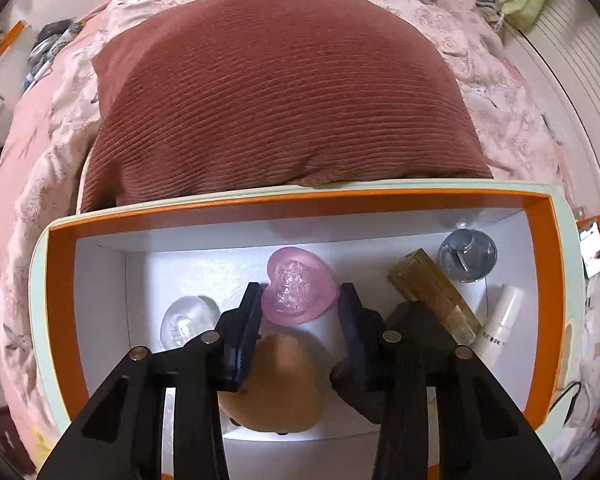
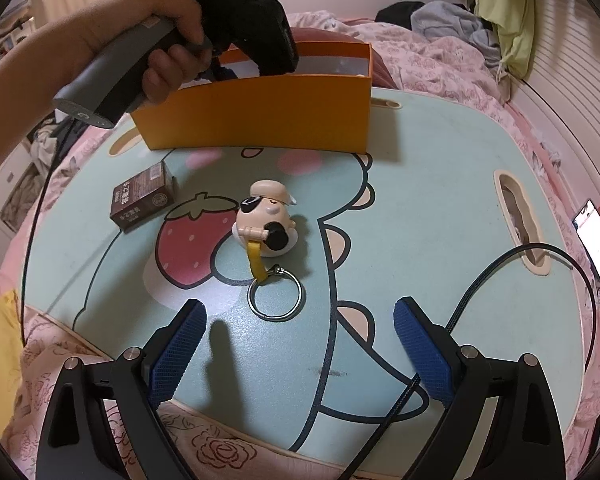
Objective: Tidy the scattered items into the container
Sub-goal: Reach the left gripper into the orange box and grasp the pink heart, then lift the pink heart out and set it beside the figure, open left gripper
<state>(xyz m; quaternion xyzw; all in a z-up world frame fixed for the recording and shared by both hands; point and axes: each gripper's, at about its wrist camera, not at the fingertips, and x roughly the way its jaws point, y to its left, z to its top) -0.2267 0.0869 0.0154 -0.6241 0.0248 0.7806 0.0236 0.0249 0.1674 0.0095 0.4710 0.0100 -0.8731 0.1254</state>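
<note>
- Between my left claw's (image 1: 300,300) blue pads, right under the camera, sits a white bottle with a pink heart-shaped cap (image 1: 298,290); both pads touch the sides of the bottle just below that cap, so the claw is clamped on it, pointing steeply down into the orange box (image 1: 539,272).
- Below the bottle, nearer the camera, lies a rounded tan thing (image 1: 278,392) on the white box floor; what it is I cannot tell.
- Left of my claw lies a clear round jar (image 1: 188,322); to the right lie an amber bottle (image 1: 433,294), a white tube (image 1: 499,326) and a round grey glass bottle (image 1: 467,254) in the far right corner.
- Beyond the box rests a red ribbed cushion (image 1: 276,96) on pink bedding (image 1: 459,20).
- Nearest my right claw (image 2: 300,320), whose pads stand wide apart with nothing between them, a metal key ring (image 2: 276,296) lies on the pale green cartoon tray table (image 2: 439,160).
- Just past the ring, joined by a yellow strap, lies a small cartoon figure (image 2: 266,216).
- Left of the figure sits a dark small carton (image 2: 144,200).
- Farthest, my hand (image 2: 164,36) holds the left claw's grey handle above the box.
</note>
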